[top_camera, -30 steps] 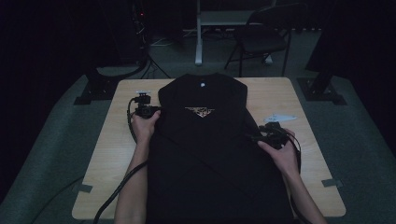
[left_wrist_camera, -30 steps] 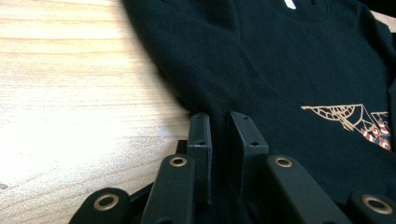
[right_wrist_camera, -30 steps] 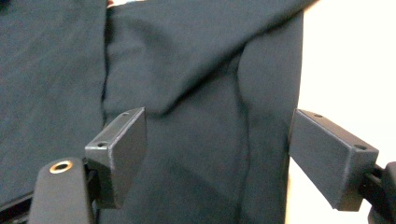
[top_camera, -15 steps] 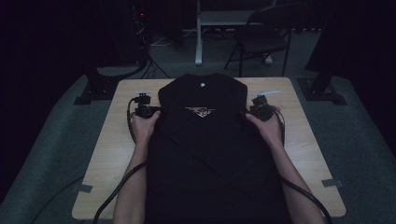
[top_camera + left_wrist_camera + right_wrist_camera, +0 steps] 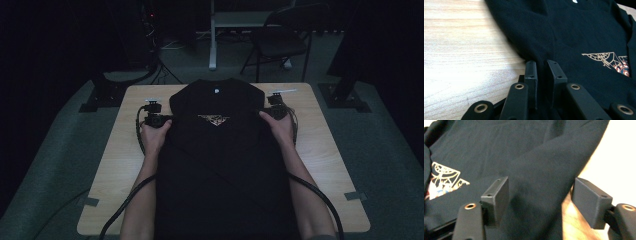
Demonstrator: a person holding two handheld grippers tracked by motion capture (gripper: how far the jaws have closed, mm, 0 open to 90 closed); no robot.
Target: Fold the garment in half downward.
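Note:
A black T-shirt [image 5: 220,150] with a small gold chest print [image 5: 213,119] lies flat on the wooden table [image 5: 125,160], collar away from the person. My left gripper [image 5: 167,120] is at its left edge near the shoulder. In the left gripper view the left gripper [image 5: 542,67] is shut on a fold of the shirt [image 5: 579,32]. My right gripper [image 5: 263,114] is at the opposite edge. In the right gripper view the right gripper [image 5: 541,190] straddles a raised fold of the shirt [image 5: 499,150]; the jaws have just been closing, with gaps beside the pads.
A folding chair [image 5: 280,40] and a white desk leg [image 5: 213,35] stand beyond the table. Dark stand bases [image 5: 100,95] flank the far corners. A small white strip [image 5: 282,91] lies by the right gripper. Tape tabs [image 5: 356,195] mark the table's near edges.
The right hand has slid away from the person along the shirt's right edge, up to the shoulder level opposite the left hand. The left hand has stayed put.

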